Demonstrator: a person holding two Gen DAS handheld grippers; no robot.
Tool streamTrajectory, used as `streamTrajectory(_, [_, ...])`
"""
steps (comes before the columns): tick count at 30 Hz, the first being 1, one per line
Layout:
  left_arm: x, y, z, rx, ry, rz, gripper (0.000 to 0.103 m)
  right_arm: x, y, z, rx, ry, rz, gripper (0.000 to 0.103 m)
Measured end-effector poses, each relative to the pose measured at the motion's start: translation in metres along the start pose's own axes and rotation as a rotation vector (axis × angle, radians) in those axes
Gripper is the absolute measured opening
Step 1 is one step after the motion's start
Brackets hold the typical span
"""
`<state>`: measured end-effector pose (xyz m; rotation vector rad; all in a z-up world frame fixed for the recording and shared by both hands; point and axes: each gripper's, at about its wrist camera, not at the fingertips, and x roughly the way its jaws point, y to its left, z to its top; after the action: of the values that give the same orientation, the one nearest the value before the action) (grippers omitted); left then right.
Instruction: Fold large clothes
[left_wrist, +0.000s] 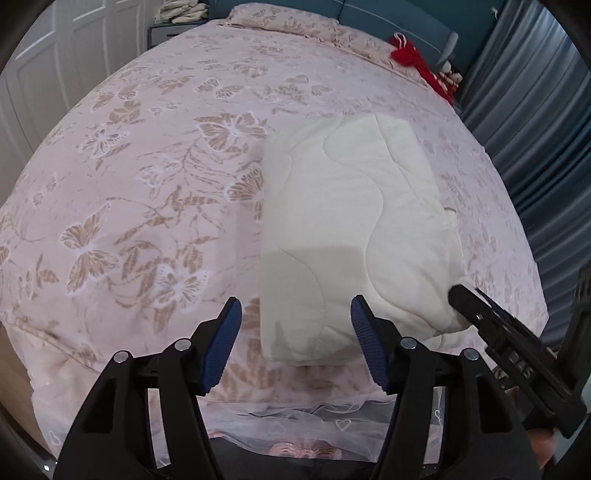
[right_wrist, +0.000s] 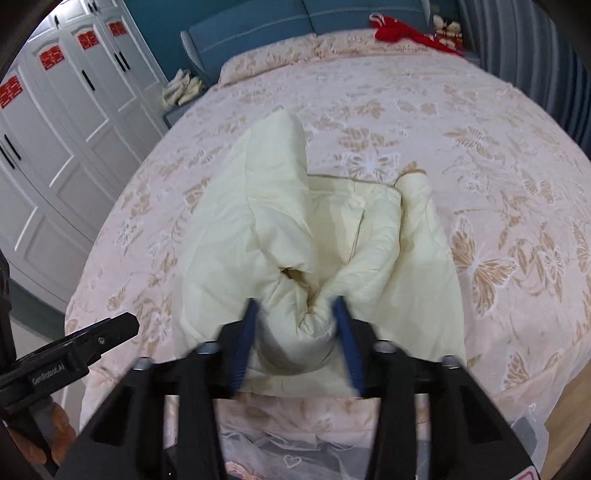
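One cream quilt (left_wrist: 351, 236) lies folded on the bed (left_wrist: 147, 166). The left claw (left_wrist: 295, 343) hangs open and empty over the quilt's near edge. The right claw (right_wrist: 295, 347) pinches a bunched fold of the quilt. "GenRobot.AI" shows on the left claw's side. Four red signs (right_wrist: 85, 38) mark the wardrobe (right_wrist: 66, 122) doors.

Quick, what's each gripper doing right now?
Left gripper: open, holding nothing.
Right gripper: shut on a bunched fold of the cream quilted garment.
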<state>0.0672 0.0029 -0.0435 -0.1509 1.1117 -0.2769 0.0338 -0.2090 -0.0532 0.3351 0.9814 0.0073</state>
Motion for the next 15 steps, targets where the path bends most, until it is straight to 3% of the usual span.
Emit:
streamTrajectory(3, [0.004, -0.011, 0.001, 0.025, 0.003, 0.009, 0.057, -0.006, -0.018, 0.003, 0.041, 0.004, 0.043, 0.015])
streamTrajectory(8, [0.006, -0.029, 0.006, 0.067, -0.008, 0.011, 0.057, -0.026, -0.055, 0.001, 0.131, -0.051, -0.007, 0.014])
streamTrajectory(15, [0.024, -0.057, 0.003, 0.119, 0.028, 0.013, 0.054, -0.001, -0.110, -0.034, 0.230, 0.033, -0.065, 0.012])
